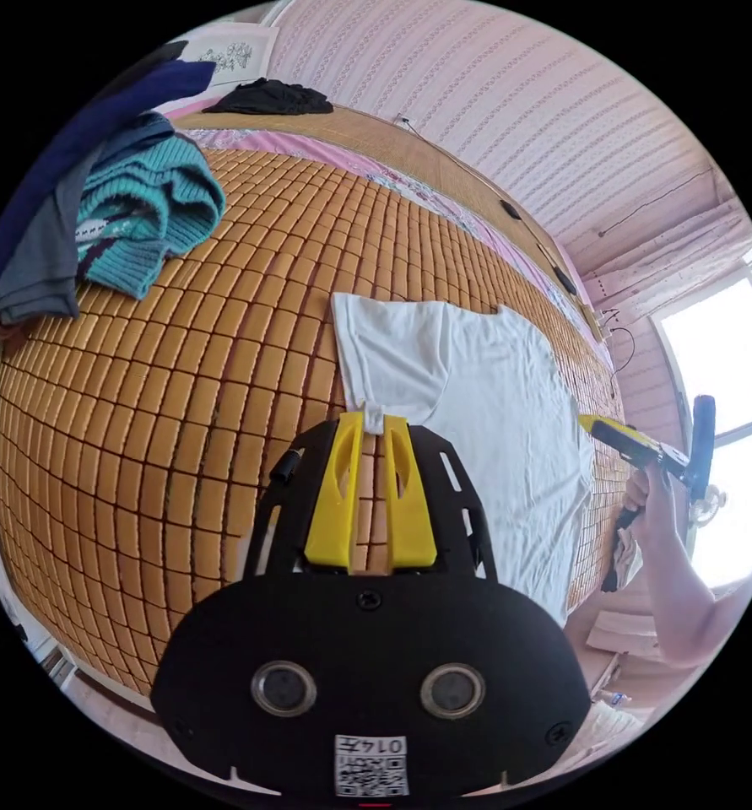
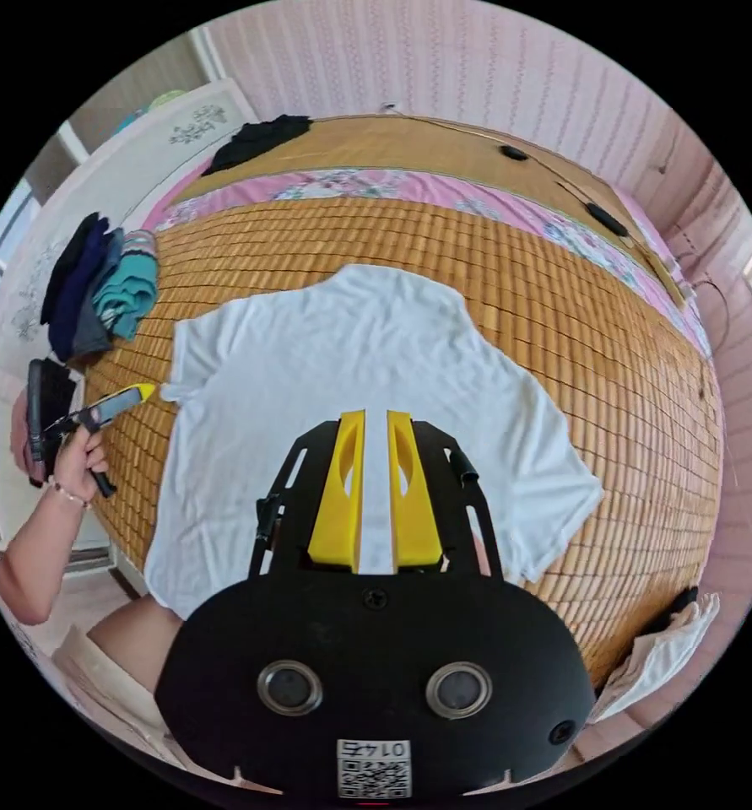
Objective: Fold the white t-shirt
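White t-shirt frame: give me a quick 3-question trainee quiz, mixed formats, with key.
1. True or false: the white t-shirt lies spread out on the woven mat.
2. Multiple choice: what do the jaws of the left gripper pinch in the left gripper view? A) the teal sweater B) a sleeve corner of the t-shirt C) the dark garment at the head of the bed
3. Fill in: the pile of clothes at the mat's edge has a ____ knitted sweater on top.

Key: 1 true; 2 B; 3 teal.
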`<state>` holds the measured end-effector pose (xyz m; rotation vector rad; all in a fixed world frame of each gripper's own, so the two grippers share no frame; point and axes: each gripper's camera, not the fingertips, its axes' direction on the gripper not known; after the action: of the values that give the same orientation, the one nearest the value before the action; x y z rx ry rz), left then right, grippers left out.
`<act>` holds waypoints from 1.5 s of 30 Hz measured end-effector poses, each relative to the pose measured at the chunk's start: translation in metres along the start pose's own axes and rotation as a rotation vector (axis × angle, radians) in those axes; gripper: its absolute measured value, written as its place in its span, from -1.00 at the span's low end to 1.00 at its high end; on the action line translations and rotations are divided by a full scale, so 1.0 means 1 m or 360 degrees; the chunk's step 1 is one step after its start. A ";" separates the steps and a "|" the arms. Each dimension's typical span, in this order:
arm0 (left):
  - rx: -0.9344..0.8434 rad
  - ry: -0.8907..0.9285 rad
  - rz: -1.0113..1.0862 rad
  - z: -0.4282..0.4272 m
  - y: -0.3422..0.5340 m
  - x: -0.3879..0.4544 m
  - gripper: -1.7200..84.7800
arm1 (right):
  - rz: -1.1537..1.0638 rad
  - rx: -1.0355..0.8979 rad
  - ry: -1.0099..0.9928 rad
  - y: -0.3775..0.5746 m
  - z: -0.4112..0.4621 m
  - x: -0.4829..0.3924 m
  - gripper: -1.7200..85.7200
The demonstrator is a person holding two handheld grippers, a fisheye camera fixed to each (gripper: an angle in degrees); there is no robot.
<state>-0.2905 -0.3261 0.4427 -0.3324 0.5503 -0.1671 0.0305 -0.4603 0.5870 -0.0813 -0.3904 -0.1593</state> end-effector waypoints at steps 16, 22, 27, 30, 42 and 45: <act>0.0071 0.0011 -0.0076 0.030 0.004 -0.025 -0.86 | -0.0600 -0.0232 -0.0020 -0.120 0.123 -0.168 -0.78; 0.0129 -0.0025 -0.0017 0.035 0.009 -0.018 -0.97 | -0.0357 -0.0112 -0.0269 -0.114 0.097 -0.123 -0.93; 0.0390 0.0199 0.0476 0.015 0.022 0.022 -0.94 | -0.0059 0.0233 -0.0428 -0.075 0.019 -0.048 -0.94; 0.0271 0.0341 0.0639 0.024 0.031 0.041 -0.85 | 0.0101 0.0236 -0.0250 -0.034 -0.007 -0.007 -0.93; -0.0056 0.0127 0.0870 0.098 0.032 0.086 -0.82 | -0.0078 0.0009 -0.0100 -0.039 0.015 0.018 -0.82; -0.0134 0.0064 0.0963 0.123 0.028 0.099 -0.81 | -0.0182 0.0013 -0.0127 -0.070 0.031 0.012 -0.81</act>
<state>-0.1392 -0.2914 0.4835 -0.2321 0.6762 0.4353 0.0185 -0.5276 0.6233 -0.0574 -0.4758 -0.2679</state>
